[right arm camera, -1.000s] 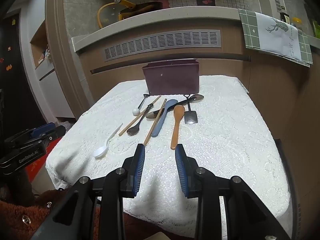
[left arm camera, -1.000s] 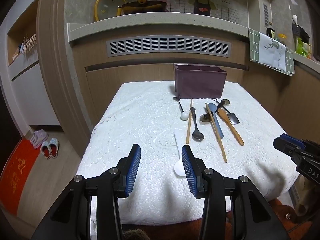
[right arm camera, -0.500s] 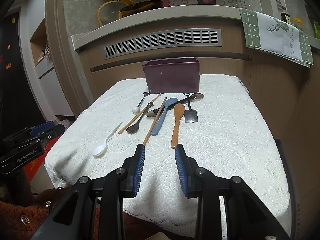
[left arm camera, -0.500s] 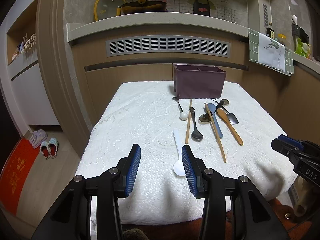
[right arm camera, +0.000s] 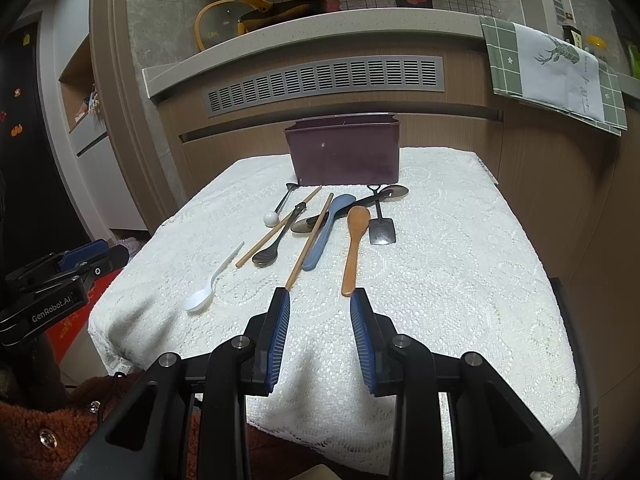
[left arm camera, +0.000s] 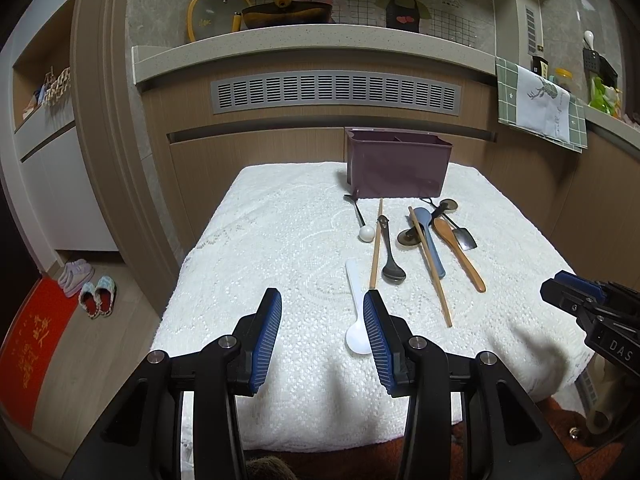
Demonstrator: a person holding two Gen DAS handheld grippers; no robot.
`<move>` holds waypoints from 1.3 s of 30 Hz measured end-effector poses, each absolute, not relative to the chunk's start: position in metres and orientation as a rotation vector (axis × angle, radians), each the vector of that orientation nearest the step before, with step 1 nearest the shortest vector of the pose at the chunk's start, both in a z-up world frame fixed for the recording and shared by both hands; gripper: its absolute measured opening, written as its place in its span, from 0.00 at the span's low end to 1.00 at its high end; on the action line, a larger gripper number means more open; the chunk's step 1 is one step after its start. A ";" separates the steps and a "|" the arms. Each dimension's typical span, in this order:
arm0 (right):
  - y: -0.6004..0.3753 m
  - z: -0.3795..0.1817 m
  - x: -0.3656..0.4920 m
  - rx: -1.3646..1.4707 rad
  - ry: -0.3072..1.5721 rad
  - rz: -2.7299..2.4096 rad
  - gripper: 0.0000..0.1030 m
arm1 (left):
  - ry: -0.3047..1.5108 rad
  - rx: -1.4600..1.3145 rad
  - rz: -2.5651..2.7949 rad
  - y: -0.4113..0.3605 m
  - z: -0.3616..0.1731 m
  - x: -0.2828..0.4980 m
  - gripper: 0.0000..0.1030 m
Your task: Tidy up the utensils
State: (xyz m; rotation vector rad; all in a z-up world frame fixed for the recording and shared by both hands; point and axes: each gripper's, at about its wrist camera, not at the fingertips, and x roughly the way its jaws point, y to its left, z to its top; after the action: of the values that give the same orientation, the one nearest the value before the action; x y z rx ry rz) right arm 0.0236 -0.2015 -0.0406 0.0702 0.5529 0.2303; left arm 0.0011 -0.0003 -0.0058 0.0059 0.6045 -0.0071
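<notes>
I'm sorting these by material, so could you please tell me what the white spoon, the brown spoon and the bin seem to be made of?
White spoon: likely plastic; thin, slightly translucent, matte white.
Brown spoon: looks wooden; warm orange-brown with a smooth, light sheen, though grain is too small to see.
Bin: probably moulded plastic; even dark purple, smooth walls, rolled rim.

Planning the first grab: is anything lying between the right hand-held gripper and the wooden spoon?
Nothing visible. Only bare white cloth lies between the open right hand-held gripper and the wooden spoon, whose handle end points at it.
</notes>
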 end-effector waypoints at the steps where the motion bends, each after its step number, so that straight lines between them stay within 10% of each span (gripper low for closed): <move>1: -0.201 -0.041 0.024 0.070 0.553 0.230 0.29 | 0.605 0.006 -0.007 0.000 -0.006 0.001 0.42; 39: -0.201 -0.043 0.026 0.075 0.565 0.229 0.29 | 0.607 0.011 -0.008 -0.004 -0.007 0.002 0.42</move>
State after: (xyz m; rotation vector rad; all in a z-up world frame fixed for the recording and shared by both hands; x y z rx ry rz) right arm 0.0256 -0.2007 -0.0432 0.0752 0.5649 0.2285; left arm 0.0019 -0.0045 -0.0068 0.0107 0.6069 -0.0082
